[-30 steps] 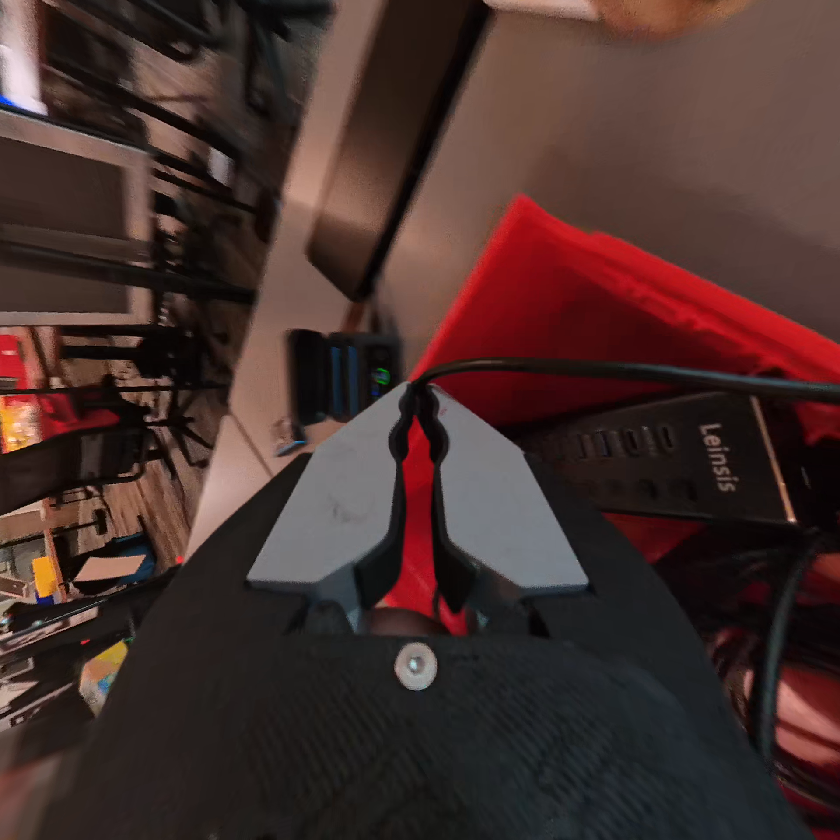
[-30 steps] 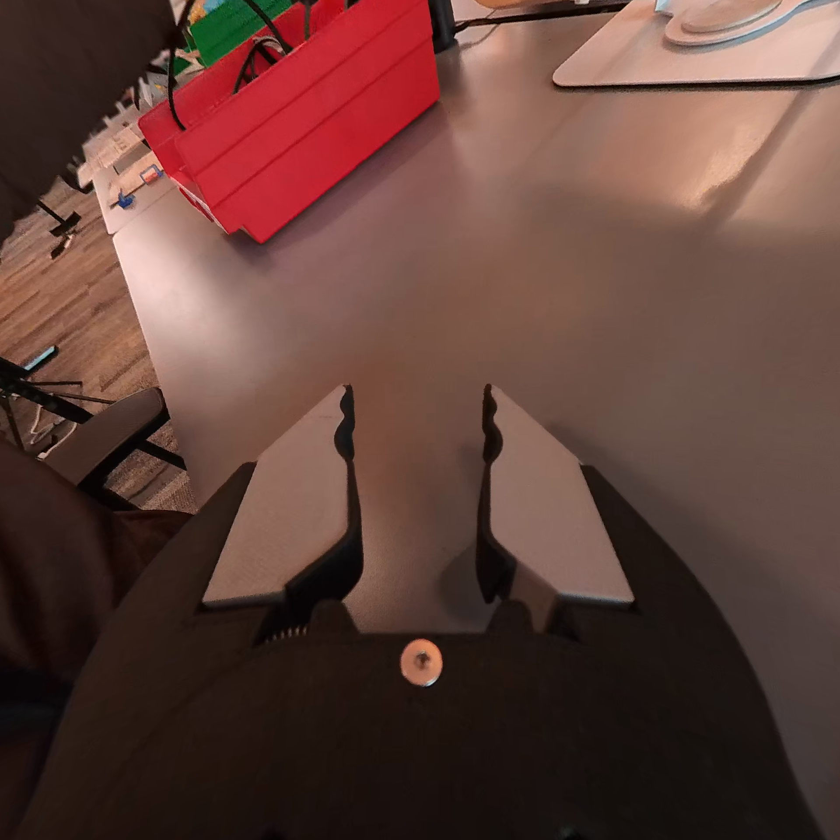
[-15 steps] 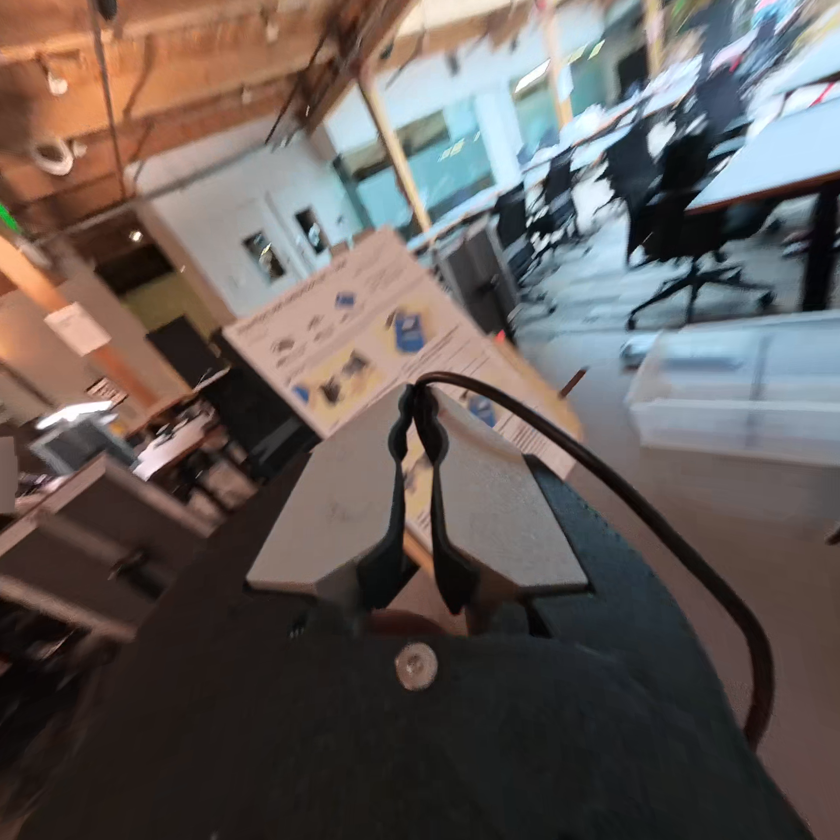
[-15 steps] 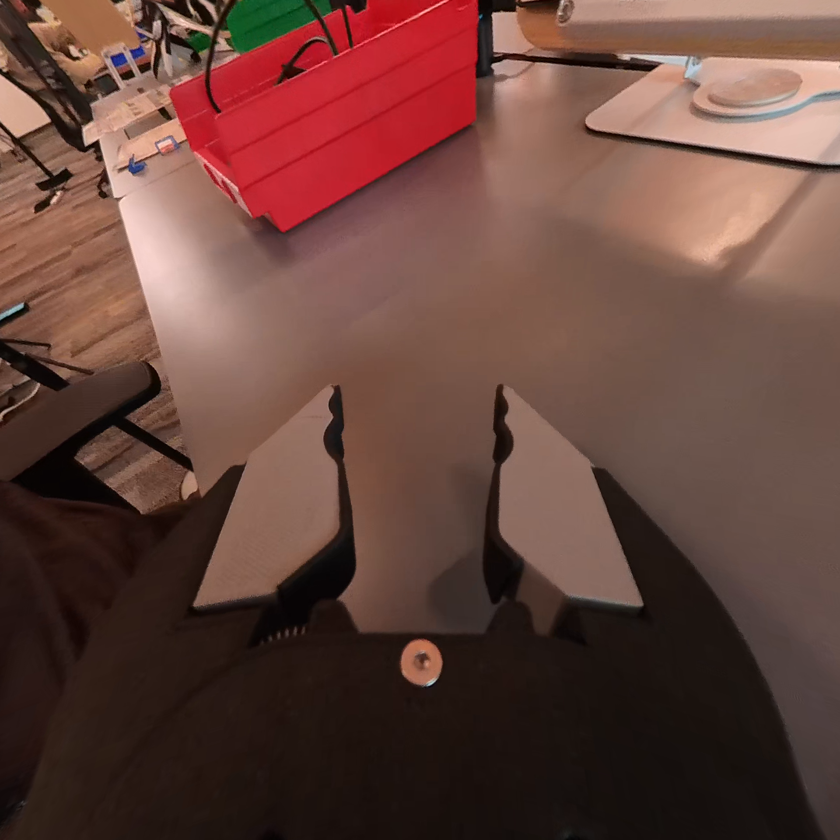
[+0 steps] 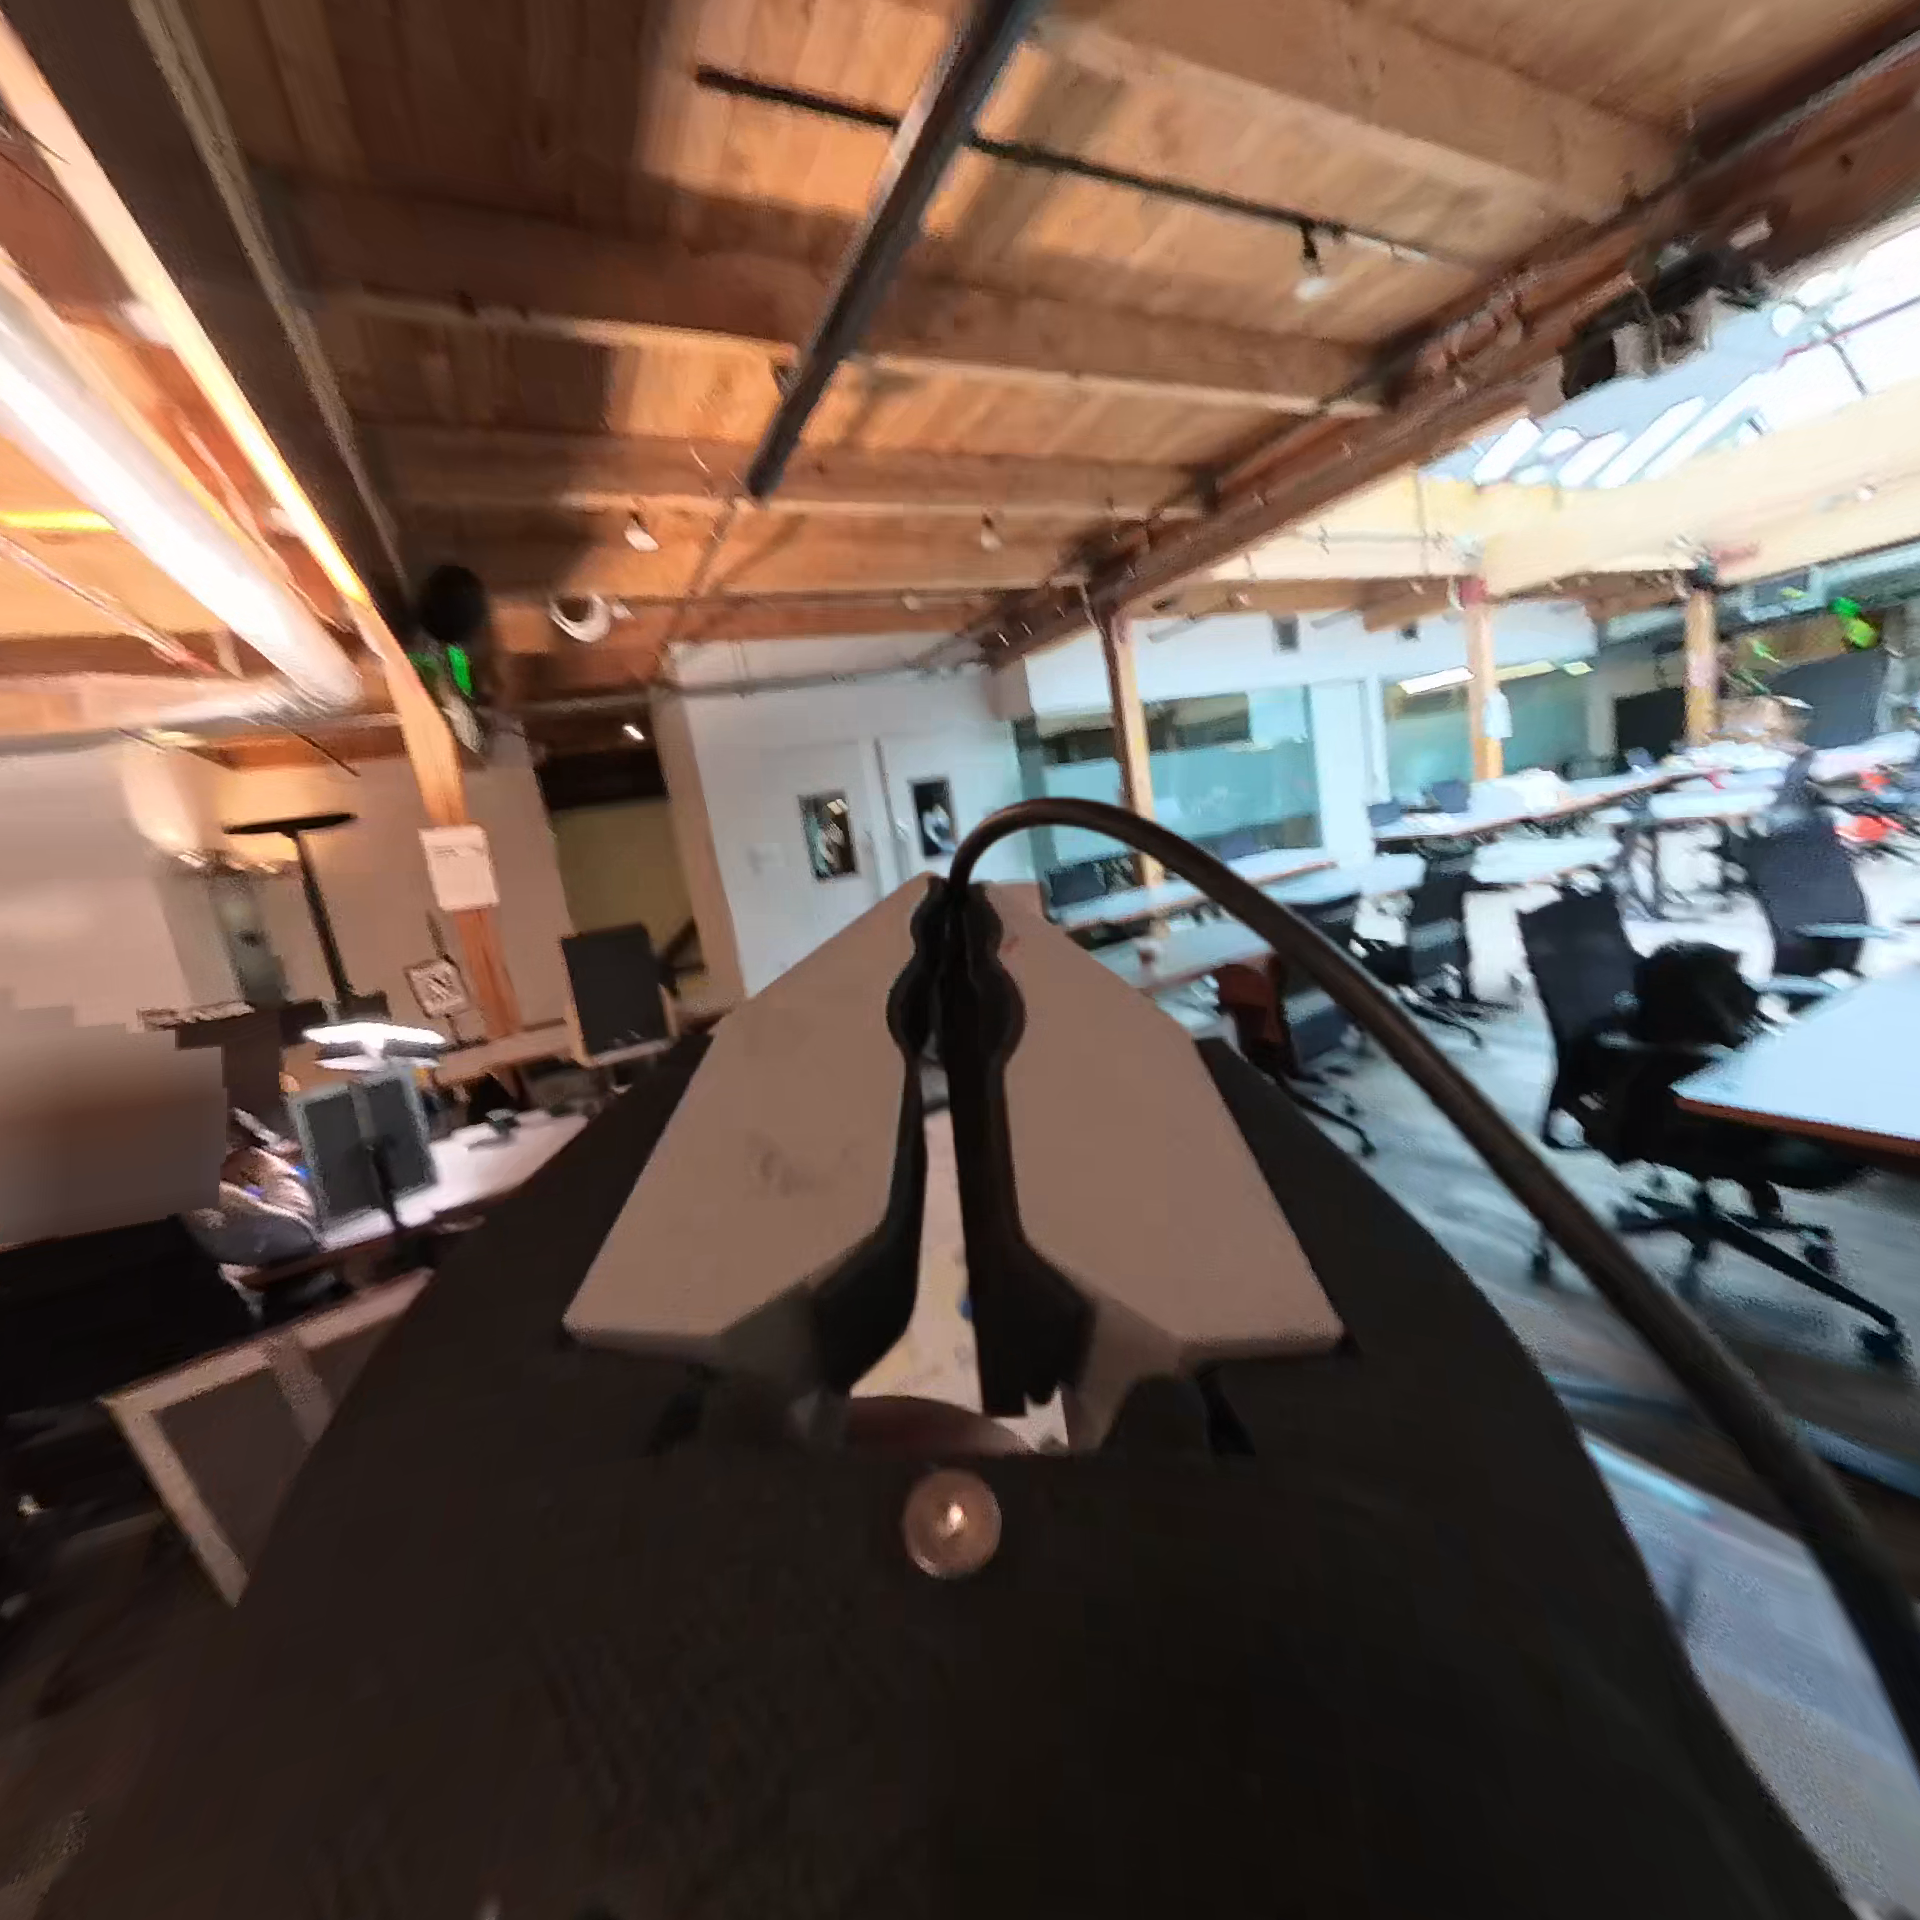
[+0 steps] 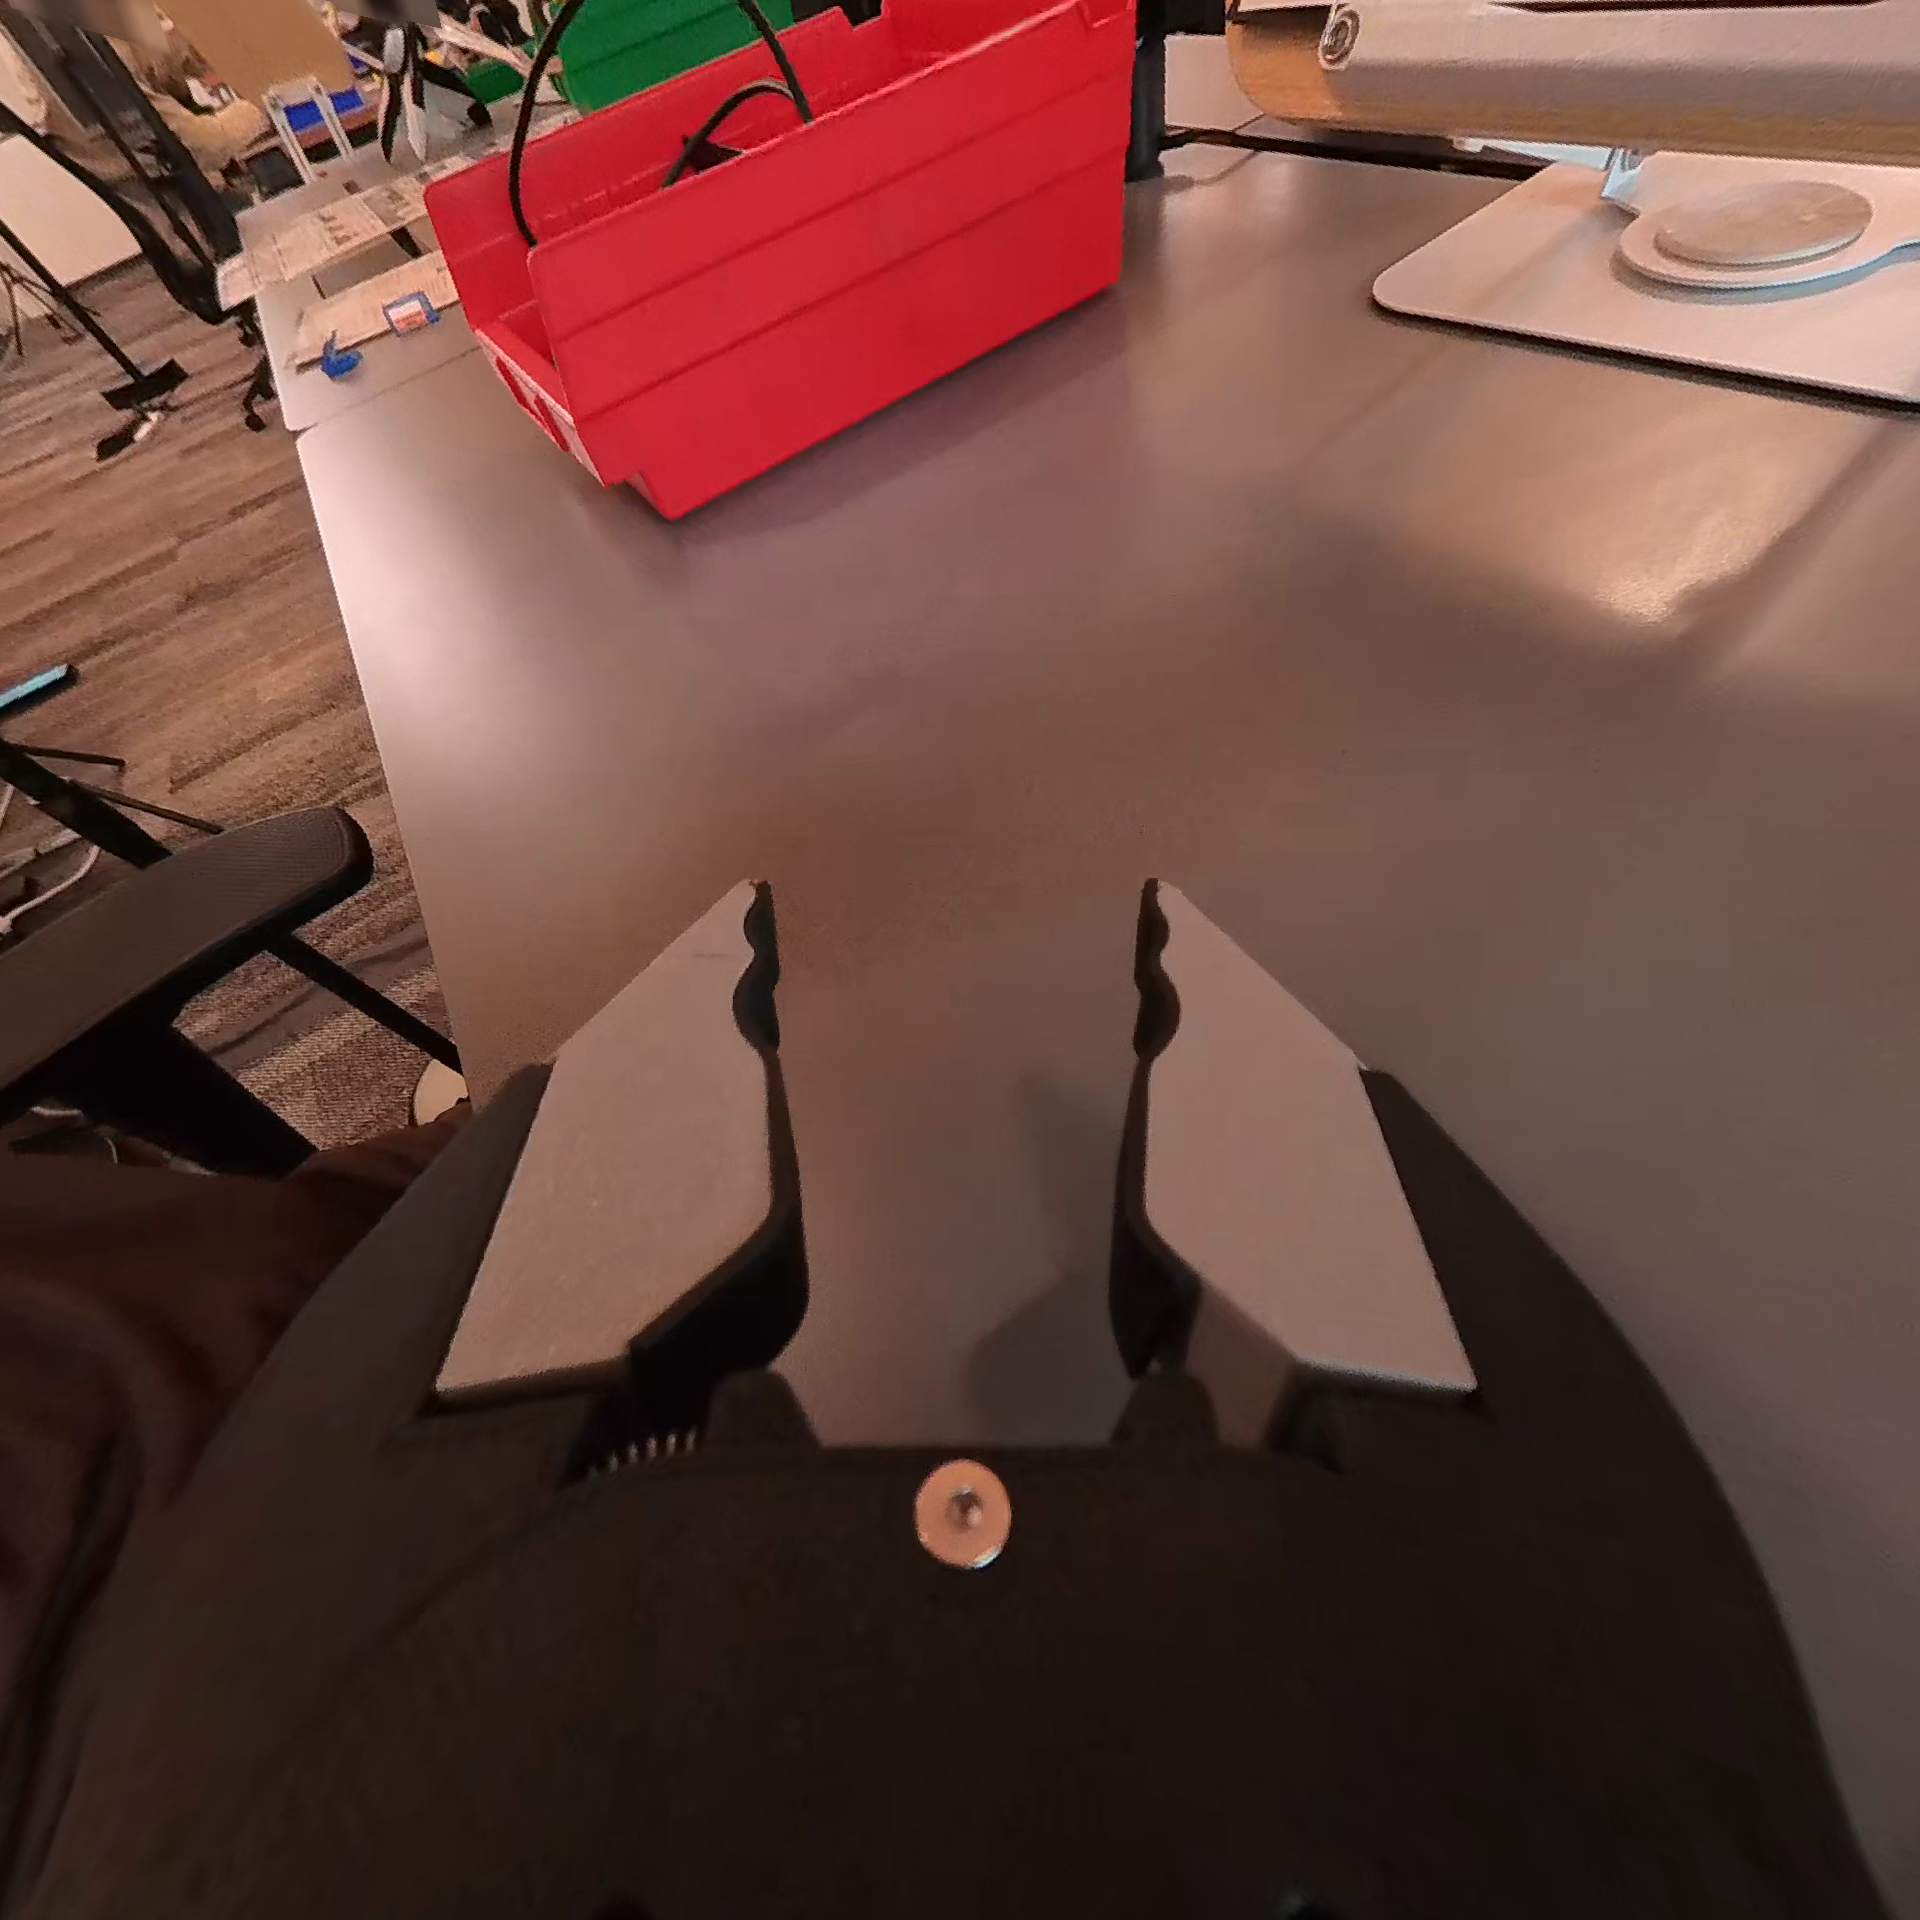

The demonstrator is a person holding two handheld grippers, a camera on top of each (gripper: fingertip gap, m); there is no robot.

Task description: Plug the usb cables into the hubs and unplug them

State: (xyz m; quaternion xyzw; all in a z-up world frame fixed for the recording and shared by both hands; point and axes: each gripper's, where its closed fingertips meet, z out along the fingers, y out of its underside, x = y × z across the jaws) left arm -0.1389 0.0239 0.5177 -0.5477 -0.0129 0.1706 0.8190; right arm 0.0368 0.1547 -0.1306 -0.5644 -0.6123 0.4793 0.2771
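Observation:
My left gripper (image 5: 958,896) is shut on a black usb cable (image 5: 1455,1081) and is raised, pointing up at the room and ceiling. The cable arches from the fingertips down past the right side of the gripper body. My right gripper (image 6: 954,894) is open and empty, low over the grey table (image 6: 1039,675). A red bin (image 6: 790,260) stands at the table's far left with black cables (image 6: 525,135) rising out of it. The hubs are hidden from both views.
A green bin (image 6: 665,42) sits behind the red one. A monitor stand base (image 6: 1662,260) is at the back right. The table's left edge (image 6: 364,665) drops to the floor, with a black chair (image 6: 156,956) beside it. Office desks and chairs (image 5: 1662,1039) fill the room.
My left gripper has swung up from the red bin with the cable in it, now facing the ceiling. My right gripper has opened a little wider and moved nearer the bin.

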